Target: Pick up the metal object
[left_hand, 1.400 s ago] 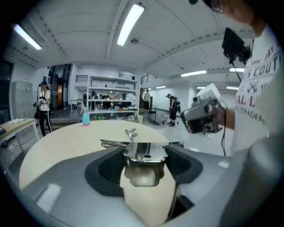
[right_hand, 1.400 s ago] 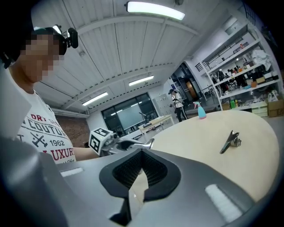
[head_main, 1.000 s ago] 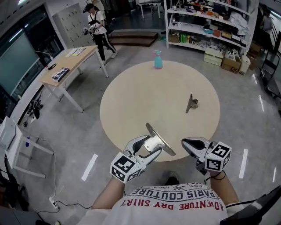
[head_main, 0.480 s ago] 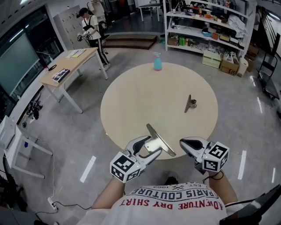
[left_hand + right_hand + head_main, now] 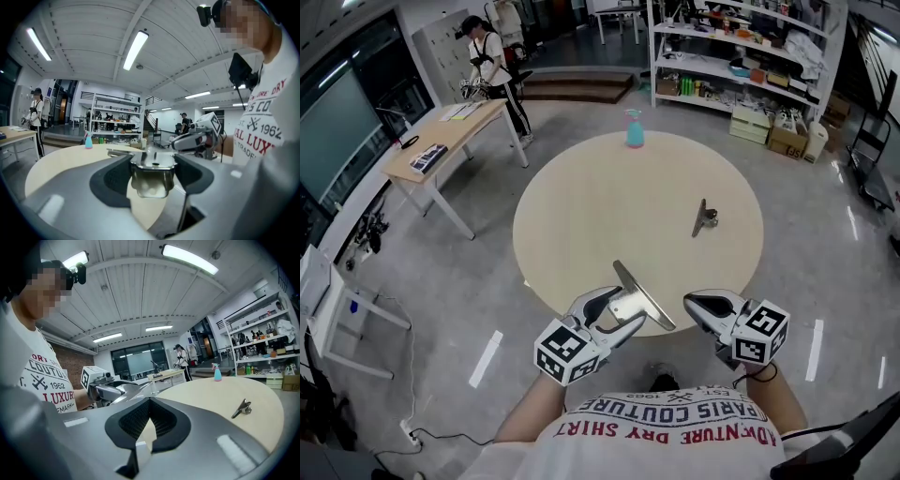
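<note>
Head view, lower centre: our left tongs (image 5: 623, 312) clamp the metal object (image 5: 647, 300), held clear of the bench (image 5: 581, 206) as the pickup asks; right tongs (image 5: 692, 302) pinched together, empty.

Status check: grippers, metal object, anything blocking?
Left gripper shut on metal object, at near edge of table. Right gripper shut, empty. Second metal clip and spray bottle farther out, nothing blocking.

Table (image 5: 609, 206) mostly bare for passing; only a far-edge spray bottle (image 5: 635, 128) and a small, probably metal, clip (image 5: 704, 218) at right obstruct.
</note>
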Motion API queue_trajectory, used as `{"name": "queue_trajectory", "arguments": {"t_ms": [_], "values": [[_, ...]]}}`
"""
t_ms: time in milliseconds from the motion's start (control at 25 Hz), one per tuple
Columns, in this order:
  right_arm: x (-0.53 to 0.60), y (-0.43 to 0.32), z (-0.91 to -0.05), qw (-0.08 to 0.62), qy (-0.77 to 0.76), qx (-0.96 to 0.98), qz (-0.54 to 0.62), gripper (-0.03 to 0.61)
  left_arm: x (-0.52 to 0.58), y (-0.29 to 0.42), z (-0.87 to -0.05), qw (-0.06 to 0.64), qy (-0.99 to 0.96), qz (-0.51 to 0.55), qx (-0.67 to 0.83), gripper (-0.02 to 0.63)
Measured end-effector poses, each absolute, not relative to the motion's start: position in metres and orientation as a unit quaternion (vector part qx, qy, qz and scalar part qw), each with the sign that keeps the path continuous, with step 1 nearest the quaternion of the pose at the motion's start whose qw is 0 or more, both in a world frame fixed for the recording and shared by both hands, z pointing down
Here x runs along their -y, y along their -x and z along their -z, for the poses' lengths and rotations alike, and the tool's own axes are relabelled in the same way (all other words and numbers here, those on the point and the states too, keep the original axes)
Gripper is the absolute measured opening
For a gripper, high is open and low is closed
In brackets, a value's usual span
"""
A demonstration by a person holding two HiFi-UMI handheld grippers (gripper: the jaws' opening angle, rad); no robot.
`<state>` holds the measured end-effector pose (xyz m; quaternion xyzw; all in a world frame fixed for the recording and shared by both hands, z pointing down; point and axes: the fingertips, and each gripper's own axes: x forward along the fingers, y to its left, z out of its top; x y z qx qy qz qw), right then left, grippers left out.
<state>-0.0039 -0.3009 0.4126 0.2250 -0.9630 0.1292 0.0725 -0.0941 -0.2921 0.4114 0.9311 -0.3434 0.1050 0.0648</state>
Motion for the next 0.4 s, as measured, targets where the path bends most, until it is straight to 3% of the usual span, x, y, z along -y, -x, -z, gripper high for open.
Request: {"name": "queue_trajectory", "arguments": {"t_ms": [400], "values": [[0.2909,0.0010,-0.4126,0.073,-0.229,0.962,-0.129,0.002,0.2842,0.0900,-0.4136,0.068,-0.933,-0.106,0.337,0.284]]}}
